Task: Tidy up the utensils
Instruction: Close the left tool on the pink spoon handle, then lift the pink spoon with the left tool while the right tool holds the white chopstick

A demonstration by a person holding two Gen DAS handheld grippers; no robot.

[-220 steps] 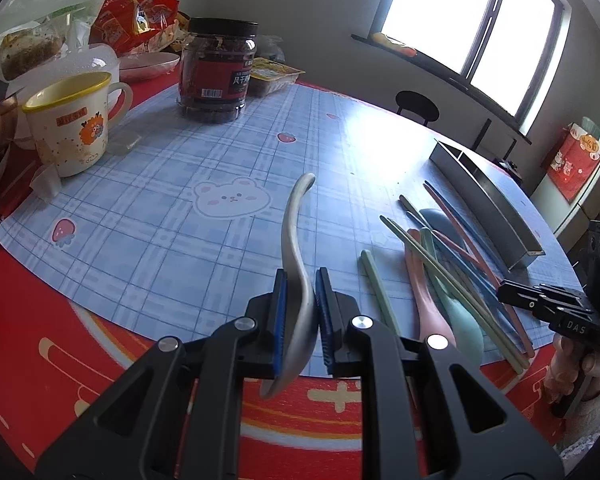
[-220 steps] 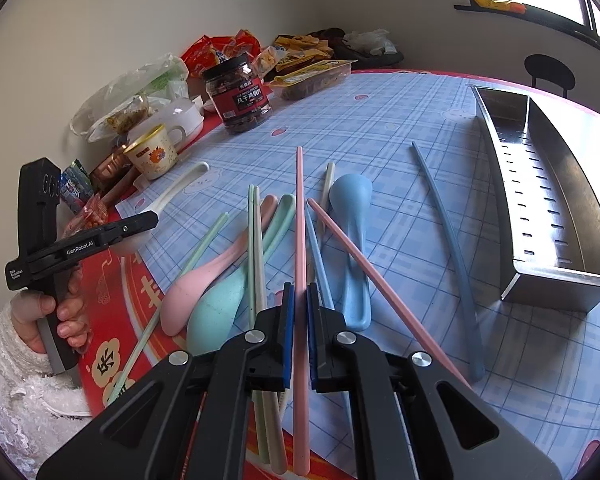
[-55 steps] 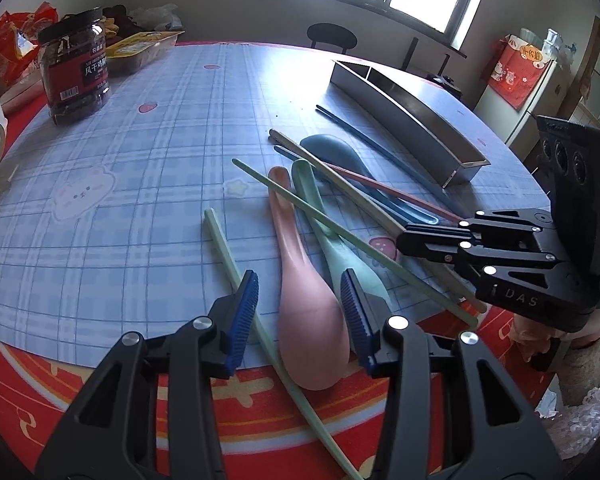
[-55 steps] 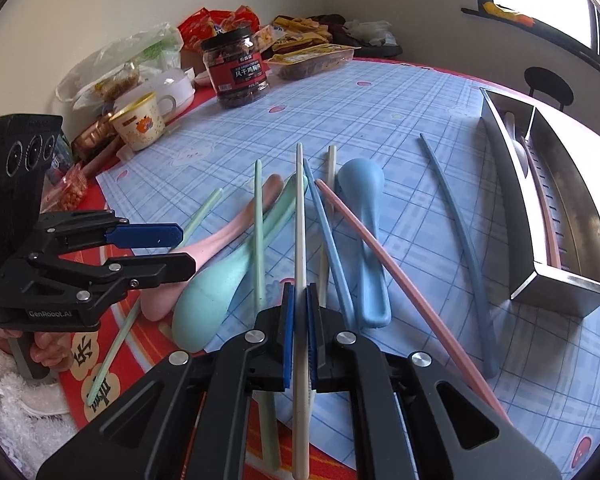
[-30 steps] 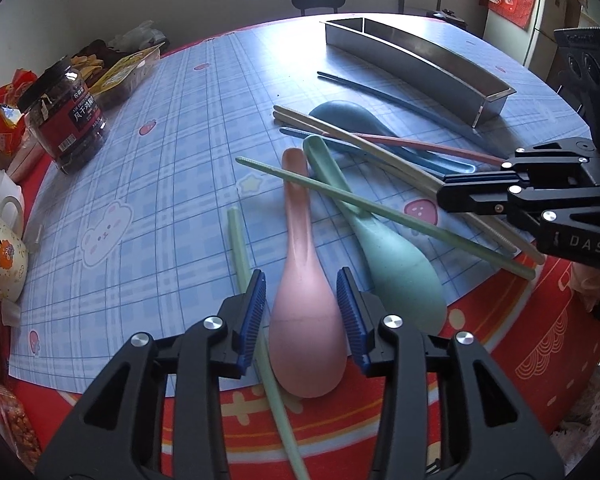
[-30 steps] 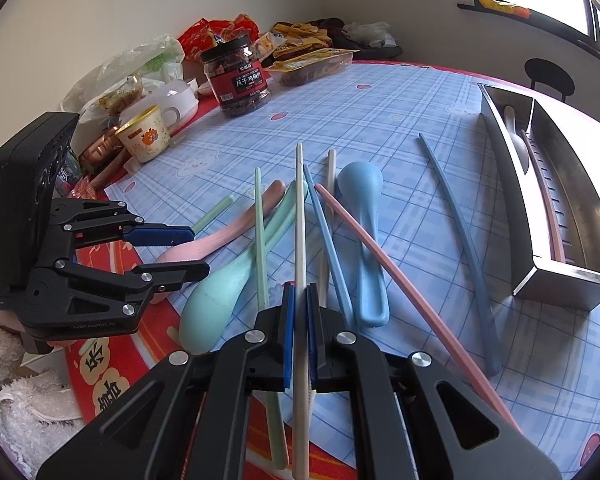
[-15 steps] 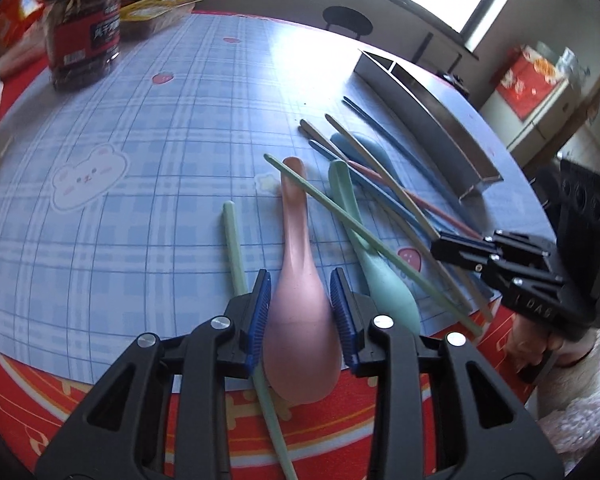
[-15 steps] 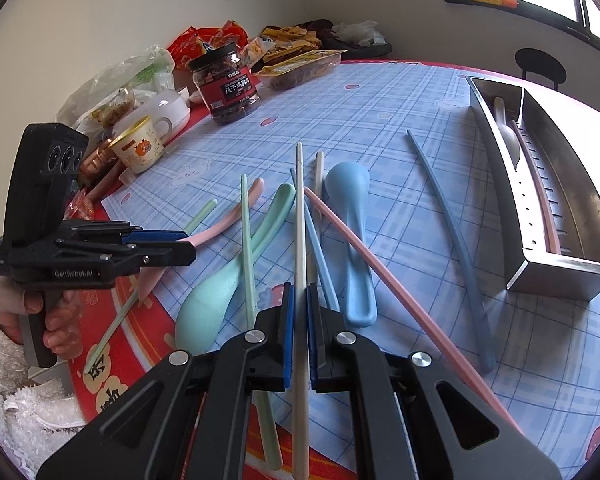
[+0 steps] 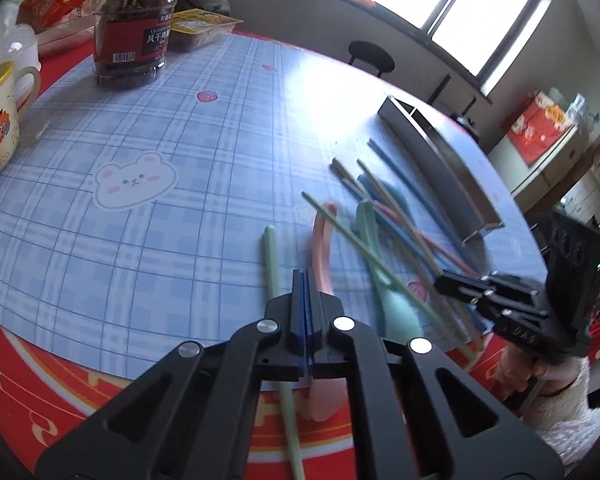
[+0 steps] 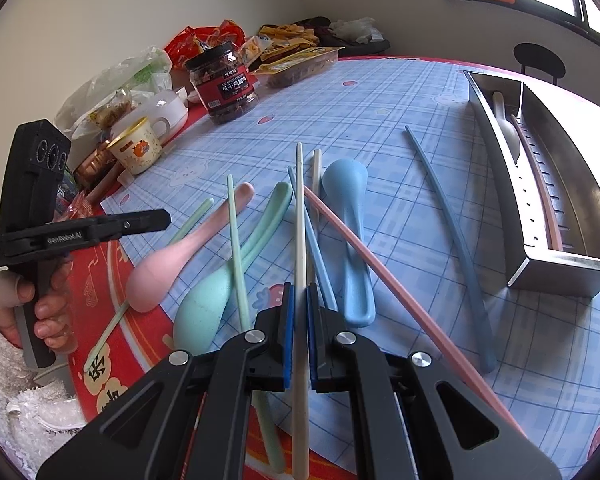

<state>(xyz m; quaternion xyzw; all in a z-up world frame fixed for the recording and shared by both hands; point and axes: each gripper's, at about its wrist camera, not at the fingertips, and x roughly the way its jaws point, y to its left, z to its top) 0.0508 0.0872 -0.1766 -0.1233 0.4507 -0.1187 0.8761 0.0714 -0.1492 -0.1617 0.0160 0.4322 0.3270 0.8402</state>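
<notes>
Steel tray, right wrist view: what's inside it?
Inside the steel tray: a white spoon in the narrow left channel, and a pink chopstick along the divider. The near wall hides the floor at the front end.

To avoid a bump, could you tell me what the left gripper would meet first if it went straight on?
Probably the checked mat, just left of the pink spoon handle; the blur leaves depth unclear.
</notes>
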